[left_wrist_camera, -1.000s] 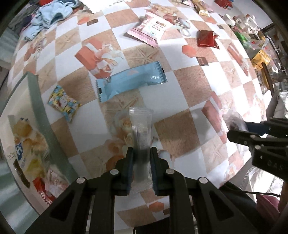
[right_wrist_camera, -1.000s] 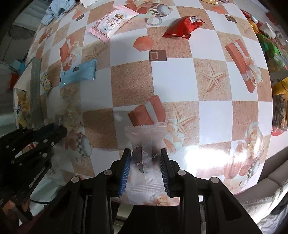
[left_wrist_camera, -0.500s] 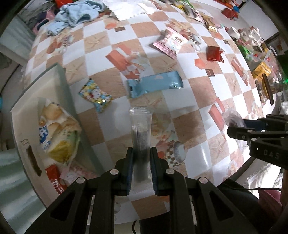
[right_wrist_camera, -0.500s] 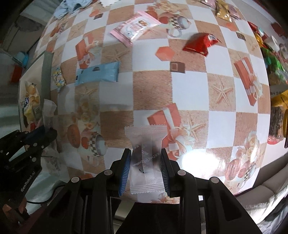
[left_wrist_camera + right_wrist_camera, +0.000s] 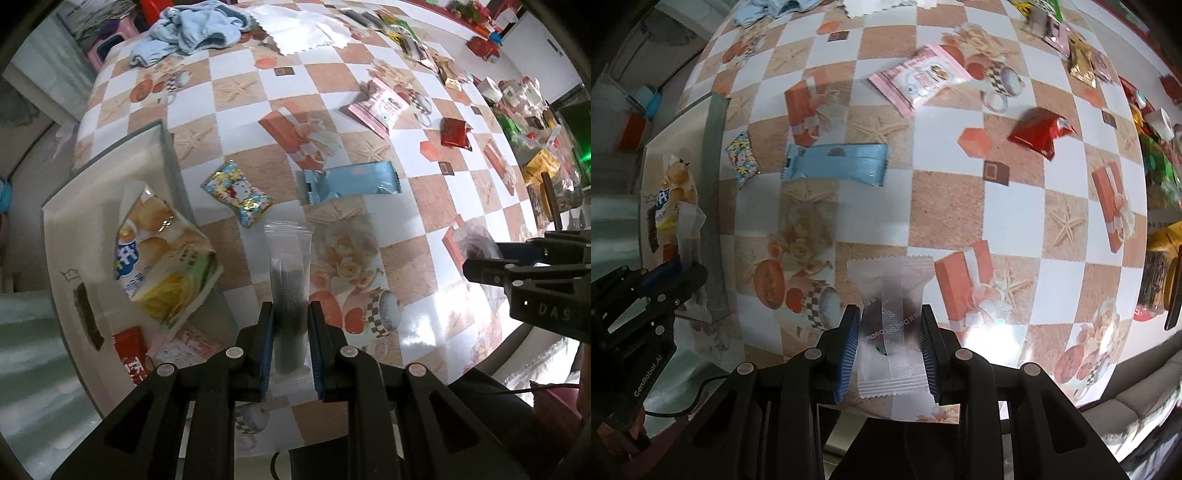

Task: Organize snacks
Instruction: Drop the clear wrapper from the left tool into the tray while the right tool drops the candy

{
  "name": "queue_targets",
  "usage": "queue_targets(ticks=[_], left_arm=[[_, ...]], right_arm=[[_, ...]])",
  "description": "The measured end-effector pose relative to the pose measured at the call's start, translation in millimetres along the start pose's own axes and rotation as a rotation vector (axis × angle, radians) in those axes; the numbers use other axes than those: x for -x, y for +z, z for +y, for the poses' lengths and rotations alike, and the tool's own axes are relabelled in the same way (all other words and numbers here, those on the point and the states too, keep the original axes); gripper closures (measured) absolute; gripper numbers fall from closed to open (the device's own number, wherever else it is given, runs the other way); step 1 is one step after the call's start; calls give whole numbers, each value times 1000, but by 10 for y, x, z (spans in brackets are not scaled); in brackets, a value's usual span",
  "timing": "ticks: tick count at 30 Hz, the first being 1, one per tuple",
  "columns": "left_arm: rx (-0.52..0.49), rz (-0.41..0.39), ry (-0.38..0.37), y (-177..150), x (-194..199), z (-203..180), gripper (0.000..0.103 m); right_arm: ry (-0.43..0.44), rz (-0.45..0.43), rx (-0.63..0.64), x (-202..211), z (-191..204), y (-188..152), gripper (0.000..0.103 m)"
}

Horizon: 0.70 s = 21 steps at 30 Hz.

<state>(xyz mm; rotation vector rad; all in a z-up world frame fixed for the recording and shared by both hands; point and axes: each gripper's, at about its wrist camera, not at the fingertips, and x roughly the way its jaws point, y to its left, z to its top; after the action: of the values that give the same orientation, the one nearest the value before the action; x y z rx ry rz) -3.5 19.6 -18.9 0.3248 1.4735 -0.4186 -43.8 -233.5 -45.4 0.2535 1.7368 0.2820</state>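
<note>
- Since a second ago, you have lifted both claws and carried them toward the white box; more of it shows now.
- Your left claw stays clamped on a clear narrow packet that sticks out past its fingertips, over the surface beside the box wall.
- Your right claw still grips a translucent white snack packet above the surface.

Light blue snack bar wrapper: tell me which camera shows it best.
The left wrist view: the light blue wrapper lies near the centre, sharp and unobstructed on the table. The right wrist view shows it whole too, but off to the left and slightly blurred.
</note>
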Motion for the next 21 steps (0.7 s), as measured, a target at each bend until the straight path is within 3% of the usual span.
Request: queue_targets(ticks=[21], left_arm=[[147, -30, 23, -276, 127, 628, 83]], right_arm=[[-15, -4, 154, -11, 669, 172, 69]])
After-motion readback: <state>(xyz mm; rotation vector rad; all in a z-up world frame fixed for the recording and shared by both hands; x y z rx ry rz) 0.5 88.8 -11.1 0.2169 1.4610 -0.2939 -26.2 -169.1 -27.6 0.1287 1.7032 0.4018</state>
